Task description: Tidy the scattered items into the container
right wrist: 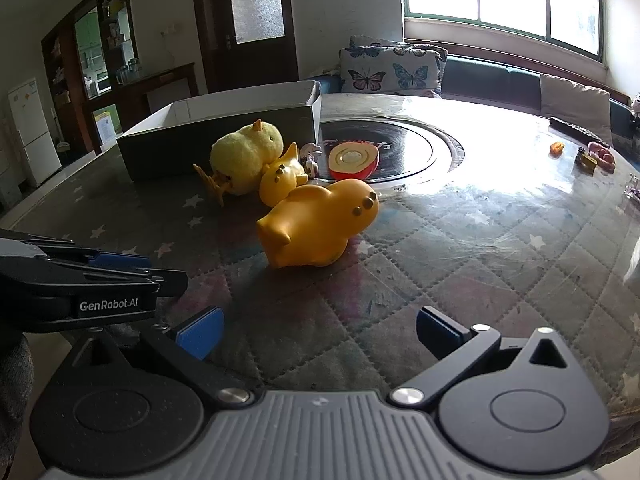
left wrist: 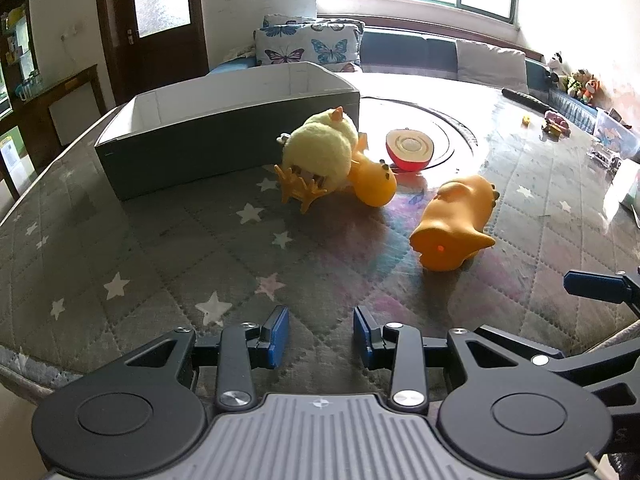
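Observation:
A grey box with white inside (left wrist: 224,148) (right wrist: 224,136) stands at the back left of the table. In front of it lie a fluffy yellow plush chick (left wrist: 320,148) (right wrist: 246,152), a small orange rubber duck (left wrist: 374,184) (right wrist: 280,180), a red half-fruit toy (left wrist: 410,154) (right wrist: 354,160) and a larger orange rubber duck (left wrist: 456,224) (right wrist: 320,224) on its side. My left gripper (left wrist: 321,336) is open and empty, well short of the toys. My right gripper (right wrist: 320,336) is open wide and empty, facing the larger duck.
The quilted star-pattern table cover (left wrist: 160,260) has a dark round turntable (right wrist: 400,144) in its middle. Small toys (left wrist: 554,124) and a plastic box (left wrist: 612,136) lie at the far right edge. A sofa with butterfly cushions (left wrist: 308,46) stands behind.

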`<action>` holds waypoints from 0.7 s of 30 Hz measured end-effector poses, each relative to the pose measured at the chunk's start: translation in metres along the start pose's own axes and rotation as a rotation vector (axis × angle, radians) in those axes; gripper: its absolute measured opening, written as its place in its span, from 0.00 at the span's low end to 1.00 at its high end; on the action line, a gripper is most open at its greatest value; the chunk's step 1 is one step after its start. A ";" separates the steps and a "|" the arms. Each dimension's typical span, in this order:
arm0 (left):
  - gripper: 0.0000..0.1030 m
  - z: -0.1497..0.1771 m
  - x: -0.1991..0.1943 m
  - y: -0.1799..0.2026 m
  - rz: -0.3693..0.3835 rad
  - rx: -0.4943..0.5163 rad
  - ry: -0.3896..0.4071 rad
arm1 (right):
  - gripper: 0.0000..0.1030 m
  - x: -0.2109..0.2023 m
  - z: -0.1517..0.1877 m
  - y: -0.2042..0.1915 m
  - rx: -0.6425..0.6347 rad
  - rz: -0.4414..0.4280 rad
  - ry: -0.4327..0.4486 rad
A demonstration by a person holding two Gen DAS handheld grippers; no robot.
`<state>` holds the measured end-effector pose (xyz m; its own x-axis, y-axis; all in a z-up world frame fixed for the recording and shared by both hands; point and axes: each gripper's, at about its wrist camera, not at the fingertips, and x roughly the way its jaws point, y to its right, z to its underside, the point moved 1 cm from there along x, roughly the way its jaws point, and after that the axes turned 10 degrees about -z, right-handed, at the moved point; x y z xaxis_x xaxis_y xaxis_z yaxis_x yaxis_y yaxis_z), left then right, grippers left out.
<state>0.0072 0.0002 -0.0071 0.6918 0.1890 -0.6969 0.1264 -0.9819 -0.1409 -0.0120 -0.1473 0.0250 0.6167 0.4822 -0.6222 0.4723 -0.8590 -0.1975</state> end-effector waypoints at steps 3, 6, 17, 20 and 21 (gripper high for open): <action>0.37 0.000 0.000 0.000 0.002 -0.001 -0.002 | 1.00 0.001 0.000 0.001 0.000 -0.002 -0.002; 0.37 0.000 0.001 0.000 0.003 -0.001 -0.004 | 1.00 0.002 0.001 0.001 -0.007 0.002 -0.001; 0.37 -0.002 0.002 0.000 0.009 -0.003 -0.010 | 1.00 0.009 0.001 0.000 -0.011 -0.010 -0.030; 0.37 -0.002 0.003 0.001 0.010 -0.002 -0.012 | 1.00 0.008 0.001 0.001 -0.008 -0.009 -0.028; 0.37 -0.002 0.003 0.001 0.010 -0.002 -0.012 | 1.00 0.008 0.001 0.001 -0.007 -0.008 -0.028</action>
<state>0.0108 0.0000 -0.0074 0.6843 0.1792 -0.7069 0.1207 -0.9838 -0.1325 -0.0072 -0.1446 0.0194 0.5949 0.4844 -0.6415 0.4820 -0.8536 -0.1975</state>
